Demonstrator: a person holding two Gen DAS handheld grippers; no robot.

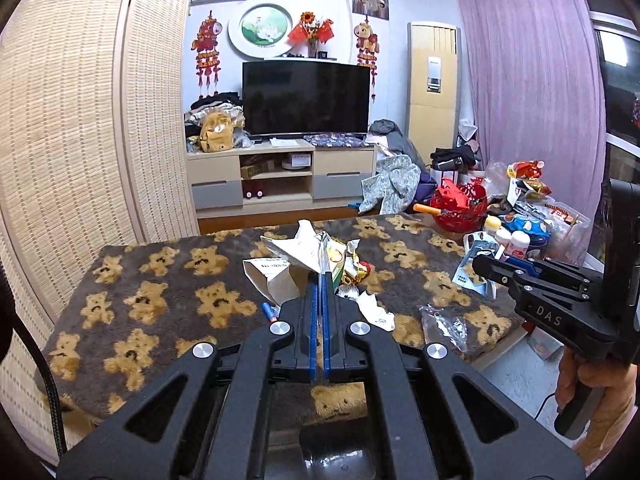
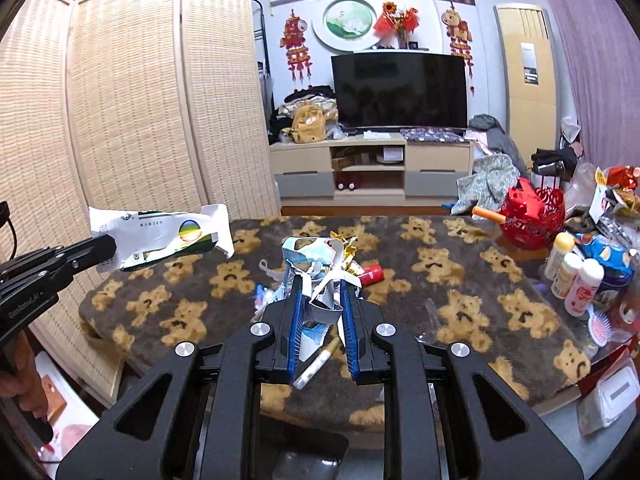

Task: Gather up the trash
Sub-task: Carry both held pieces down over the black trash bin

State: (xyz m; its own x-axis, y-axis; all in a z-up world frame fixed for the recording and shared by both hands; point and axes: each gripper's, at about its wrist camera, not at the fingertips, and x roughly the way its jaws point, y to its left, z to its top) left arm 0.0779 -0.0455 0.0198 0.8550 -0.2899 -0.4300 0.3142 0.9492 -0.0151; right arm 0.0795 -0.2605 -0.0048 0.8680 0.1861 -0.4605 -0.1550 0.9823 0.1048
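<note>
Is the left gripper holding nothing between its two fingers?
No, the left gripper is shut on a flattened white and green paper carton, lifted clear above the bear-patterned brown blanket.

The left gripper (image 1: 321, 280) points slightly downward, jaws pressed together — a flattened white-and-green carton (image 2: 160, 236) pinched at their tips. The right gripper (image 2: 320, 296) tilts likewise, clamped narrowly on crumpled blue-and-white paper (image 2: 316, 260). A hand (image 1: 576, 376) grips each handle.

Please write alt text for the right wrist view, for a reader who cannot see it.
The right gripper clamps a crumpled blue-and-white wrapper above a bear-print blanket strewn with trash. At left, the left gripper holds up a flattened green-and-white carton.
</note>
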